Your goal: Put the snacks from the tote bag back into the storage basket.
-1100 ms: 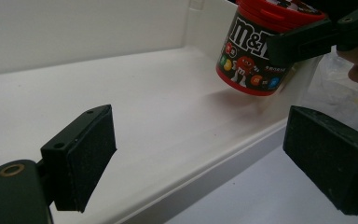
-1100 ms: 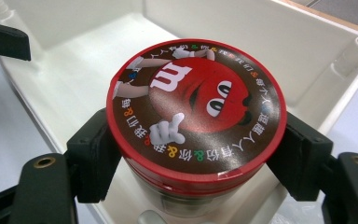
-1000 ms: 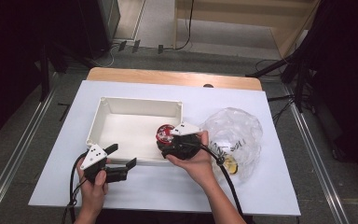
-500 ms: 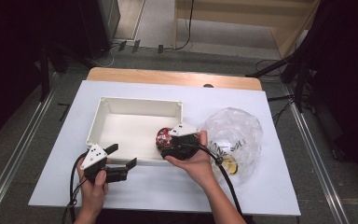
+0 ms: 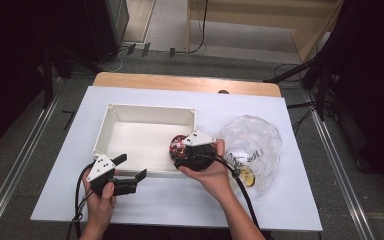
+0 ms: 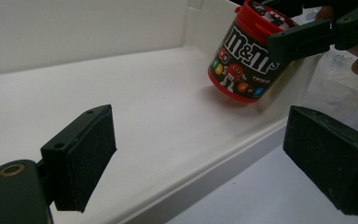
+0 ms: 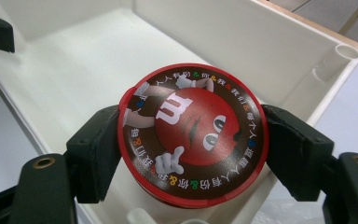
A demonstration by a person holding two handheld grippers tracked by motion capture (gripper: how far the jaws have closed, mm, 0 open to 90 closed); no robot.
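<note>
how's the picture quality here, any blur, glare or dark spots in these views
High view: bright white table, room around it nearly black, plastic bag shows glare. Left gripper view: its near pads soft, candy tub fairly sharp. Right gripper view: the tub's lid crisp, tray evenly lit, little shadow.

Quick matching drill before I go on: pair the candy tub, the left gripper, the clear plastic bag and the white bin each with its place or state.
1. candy tub
2. left gripper
3. plastic bag
4. white bin

a. jaws open, holding nothing
b. crumpled on the table, right of the bin
c. clamped between the right gripper's jaws
d. open-topped, mid-table

Pairs: 1-c, 2-a, 3-b, 4-d
</note>
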